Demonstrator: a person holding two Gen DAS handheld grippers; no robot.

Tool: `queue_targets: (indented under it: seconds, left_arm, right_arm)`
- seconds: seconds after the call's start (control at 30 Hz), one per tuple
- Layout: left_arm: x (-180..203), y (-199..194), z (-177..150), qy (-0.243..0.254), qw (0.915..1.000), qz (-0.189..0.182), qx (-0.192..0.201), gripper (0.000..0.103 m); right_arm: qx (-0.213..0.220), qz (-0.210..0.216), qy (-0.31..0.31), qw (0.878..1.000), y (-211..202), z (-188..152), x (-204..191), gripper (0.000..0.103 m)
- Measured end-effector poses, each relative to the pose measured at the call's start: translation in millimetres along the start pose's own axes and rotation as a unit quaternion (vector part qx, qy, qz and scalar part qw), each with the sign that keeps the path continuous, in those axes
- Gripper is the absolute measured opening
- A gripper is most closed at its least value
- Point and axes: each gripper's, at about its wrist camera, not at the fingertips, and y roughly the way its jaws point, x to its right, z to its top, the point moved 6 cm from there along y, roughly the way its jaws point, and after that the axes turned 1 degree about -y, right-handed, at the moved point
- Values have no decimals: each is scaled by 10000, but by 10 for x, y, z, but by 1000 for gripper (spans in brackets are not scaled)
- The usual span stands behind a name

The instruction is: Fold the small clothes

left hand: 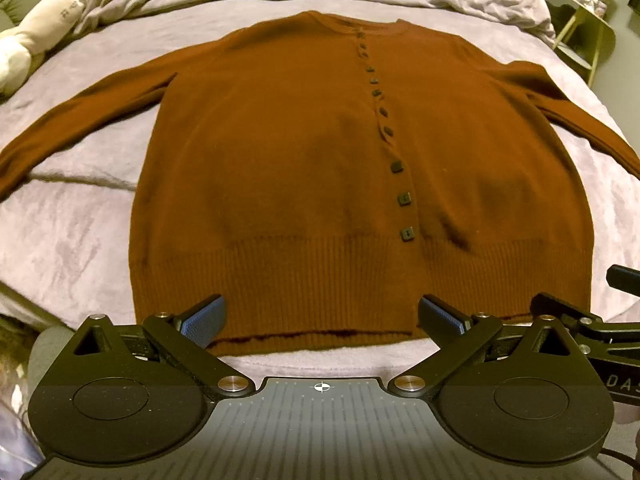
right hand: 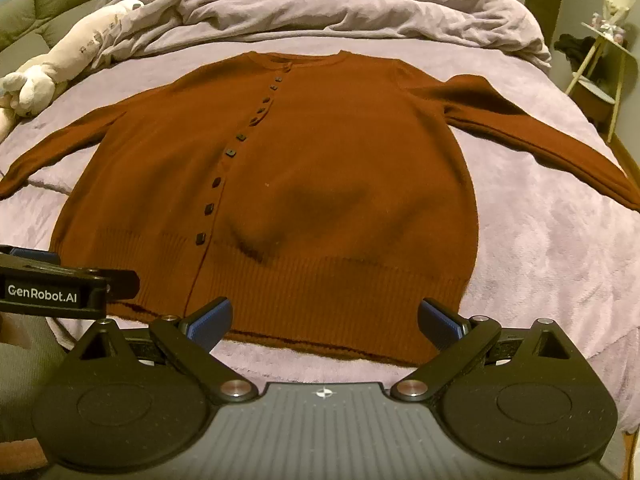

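A rust-brown knitted cardigan [left hand: 280, 168] lies flat and face up on a bed covered with a pale lilac fleece blanket [left hand: 72, 240], its neckline toward the far end and its hem toward the cameras. It is buttoned closed down the front by a row of small dark square buttons [left hand: 404, 199]; the placket runs slightly off straight, bending as it nears the hem. A wide ribbed band [right hand: 360, 292] finishes the bottom edge, which lies a little wavy against the blanket. Both sleeves are spread outward and slope toward the near corners of the bed: the left sleeve [left hand: 60, 136] lies fairly smooth, and the right sleeve [right hand: 540, 140] has a raised fold near the shoulder. The body cloth shows soft dents and a shallow crease above the ribbing on the right half.

The left gripper [left hand: 320, 316] hovers just over the hem, its blue-padded fingers [left hand: 204, 320] spread wide with nothing between them. The right gripper [right hand: 324, 318] sits likewise at the hem's right part, jaws wide apart and empty. In the right wrist view the left tool's body is at the left edge.

Beyond the cardigan a crumpled lilac duvet [right hand: 320, 4] is heaped at the head of the bed, a cream plush toy [right hand: 48, 72] lies at the left side, and a small pale side table [right hand: 600, 80] stands to the right
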Motion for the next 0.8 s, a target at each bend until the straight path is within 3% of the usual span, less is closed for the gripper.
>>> queue_targets:
  seconds: [0.8]
  left_arm:
    - [10, 52, -19, 22, 10000, 65, -70, 103]
  right_arm:
    - [303, -245, 216, 9990, 4, 6, 151, 99]
